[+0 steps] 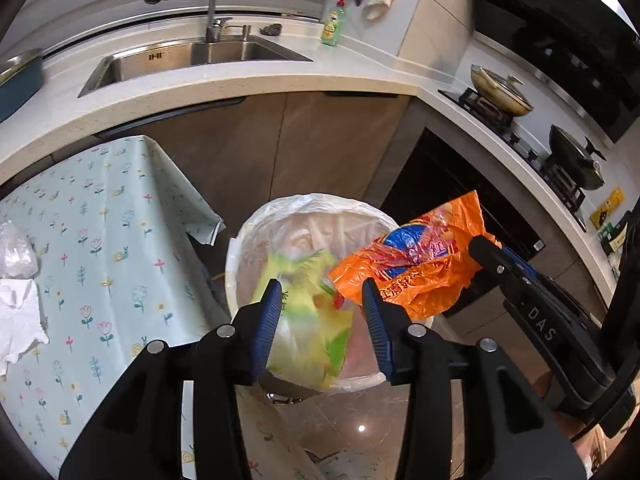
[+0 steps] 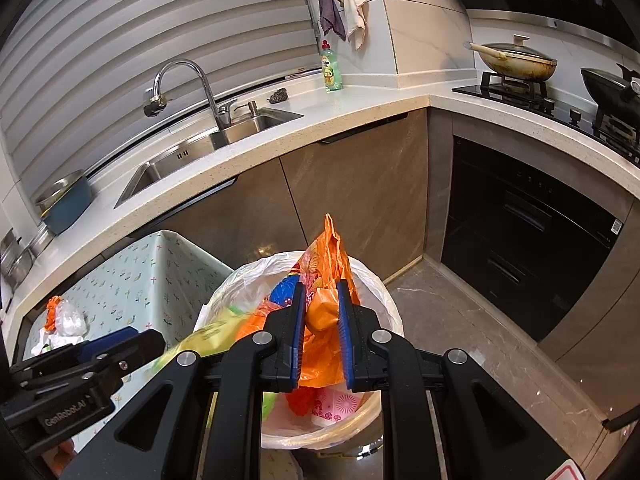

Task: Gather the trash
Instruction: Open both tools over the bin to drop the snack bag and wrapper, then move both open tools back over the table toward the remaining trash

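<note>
Left claw (image 1: 320, 300) apart, yellow wrapper (image 1: 308, 312) dropping into bin (image 1: 240, 240); right claw (image 2: 320, 304) clamps orange bag (image 2: 324, 312); scraps (image 2: 66, 320) remain on table (image 2: 160, 280).

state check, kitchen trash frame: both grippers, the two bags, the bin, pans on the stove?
left gripper: open, over the bin, nothing gripped
yellow-green bag: loose, blurred, at the bin mouth
right gripper: shut on orange bag
orange bag: crumpled, held over the bin
trash bin: lined, open, partly filled
beige pan: lidded, on the stove
</note>
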`<action>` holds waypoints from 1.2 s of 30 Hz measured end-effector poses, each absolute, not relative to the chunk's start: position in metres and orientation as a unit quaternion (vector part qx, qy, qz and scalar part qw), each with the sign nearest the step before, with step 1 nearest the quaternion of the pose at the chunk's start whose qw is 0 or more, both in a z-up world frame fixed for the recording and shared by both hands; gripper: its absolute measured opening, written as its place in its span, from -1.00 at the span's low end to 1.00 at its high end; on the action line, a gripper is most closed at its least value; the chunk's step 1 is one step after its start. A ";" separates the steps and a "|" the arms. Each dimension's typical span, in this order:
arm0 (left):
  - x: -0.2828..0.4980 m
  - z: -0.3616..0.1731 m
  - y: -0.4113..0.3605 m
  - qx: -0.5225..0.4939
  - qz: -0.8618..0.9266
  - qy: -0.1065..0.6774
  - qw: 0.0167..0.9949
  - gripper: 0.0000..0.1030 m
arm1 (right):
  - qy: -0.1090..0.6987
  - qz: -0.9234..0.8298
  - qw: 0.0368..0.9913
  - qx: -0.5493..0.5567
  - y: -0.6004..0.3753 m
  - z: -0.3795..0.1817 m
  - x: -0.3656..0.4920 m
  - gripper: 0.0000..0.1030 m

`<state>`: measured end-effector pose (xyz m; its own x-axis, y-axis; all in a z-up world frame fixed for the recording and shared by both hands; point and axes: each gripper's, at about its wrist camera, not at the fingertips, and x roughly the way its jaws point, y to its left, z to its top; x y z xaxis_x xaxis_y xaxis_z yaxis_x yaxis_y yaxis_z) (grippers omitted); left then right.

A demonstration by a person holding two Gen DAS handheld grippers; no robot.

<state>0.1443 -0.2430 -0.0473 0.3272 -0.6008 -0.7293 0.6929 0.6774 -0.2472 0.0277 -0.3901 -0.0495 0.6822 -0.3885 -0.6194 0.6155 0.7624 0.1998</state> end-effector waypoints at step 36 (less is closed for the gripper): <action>0.148 -0.006 -0.125 0.024 -0.279 0.368 0.887 0.13 | 0.266 -0.195 0.928 0.172 -0.302 -0.007 0.043 0.15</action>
